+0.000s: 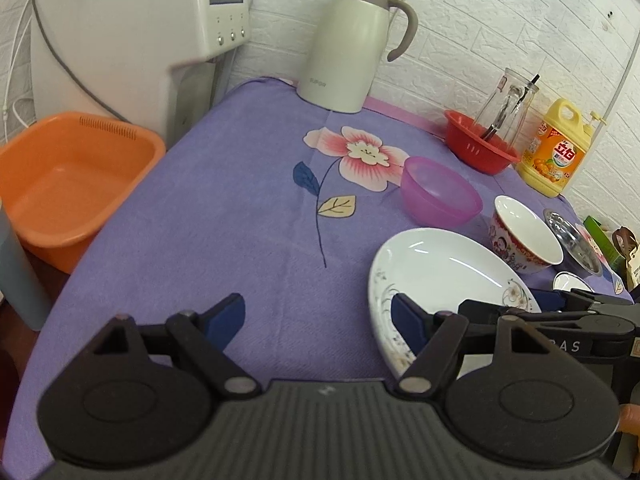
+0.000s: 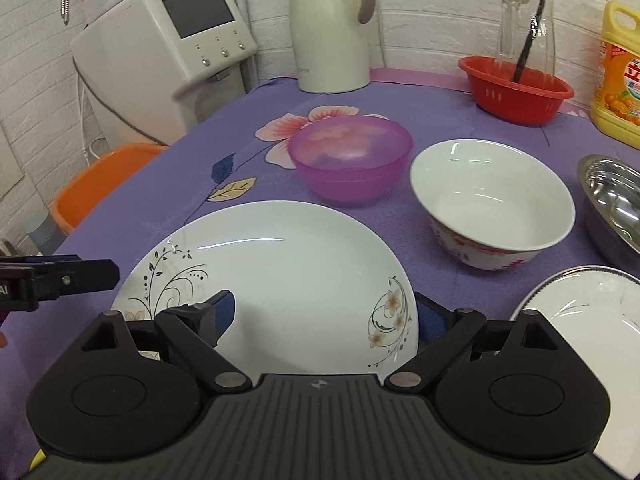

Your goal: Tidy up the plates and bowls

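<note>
A large white plate (image 2: 304, 276) with black vine and flower prints lies on the purple cloth. My right gripper (image 2: 325, 314) is open over its near rim, the left finger above the plate and the right finger just outside its right edge. My left gripper (image 1: 318, 314) is open over bare cloth, with its right finger at the plate's (image 1: 440, 272) left rim. Behind the plate stand a purple plastic bowl (image 2: 350, 156) and a white bowl (image 2: 492, 204) with a red pattern. A steel bowl (image 2: 612, 204) and a second white plate (image 2: 588, 312) are at the right.
An orange basin (image 1: 68, 184) sits below the table's left edge, beside a white dispenser machine (image 1: 132, 28). A cream thermos jug (image 1: 352, 40), a red basket (image 1: 480, 148) holding a glass carafe, and a yellow detergent bottle (image 1: 556, 148) line the back wall.
</note>
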A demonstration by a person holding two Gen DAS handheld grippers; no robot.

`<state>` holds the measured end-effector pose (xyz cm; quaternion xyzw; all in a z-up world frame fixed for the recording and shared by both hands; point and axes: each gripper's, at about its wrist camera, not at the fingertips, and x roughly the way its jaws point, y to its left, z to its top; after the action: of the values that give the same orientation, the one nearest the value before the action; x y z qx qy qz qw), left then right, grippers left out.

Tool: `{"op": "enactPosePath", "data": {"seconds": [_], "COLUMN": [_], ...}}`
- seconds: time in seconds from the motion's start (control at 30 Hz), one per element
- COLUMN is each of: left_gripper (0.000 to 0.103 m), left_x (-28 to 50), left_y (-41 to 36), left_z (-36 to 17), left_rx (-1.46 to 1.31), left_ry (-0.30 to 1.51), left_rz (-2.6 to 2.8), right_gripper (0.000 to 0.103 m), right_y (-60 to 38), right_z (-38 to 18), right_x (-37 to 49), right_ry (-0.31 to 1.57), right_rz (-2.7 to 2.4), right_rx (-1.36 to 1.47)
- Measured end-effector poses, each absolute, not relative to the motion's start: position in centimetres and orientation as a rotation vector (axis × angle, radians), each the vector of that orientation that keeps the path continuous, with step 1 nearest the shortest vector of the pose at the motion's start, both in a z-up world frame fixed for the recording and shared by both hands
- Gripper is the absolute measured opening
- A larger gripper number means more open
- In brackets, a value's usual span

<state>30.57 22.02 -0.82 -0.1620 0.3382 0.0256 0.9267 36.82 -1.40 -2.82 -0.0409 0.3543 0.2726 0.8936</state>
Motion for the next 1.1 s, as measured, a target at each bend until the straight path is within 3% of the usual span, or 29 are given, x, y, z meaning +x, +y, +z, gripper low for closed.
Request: {"op": "enactPosePath", "data": {"seconds": [1.1], "left_gripper": [0.071], "left_x": [33.9], "left_y": [16.0], "left_z": [-2.9], "left_rx": [-0.141], "left_ry": [0.745], "left_rz": [-0.003], "right_gripper": [0.103], "right_y": [-2.7], "right_z": [-4.3], "right_x": [35.0], "right_ry": [0.678], "right_rz": [0.607], "right_rx": [-0.154]}}
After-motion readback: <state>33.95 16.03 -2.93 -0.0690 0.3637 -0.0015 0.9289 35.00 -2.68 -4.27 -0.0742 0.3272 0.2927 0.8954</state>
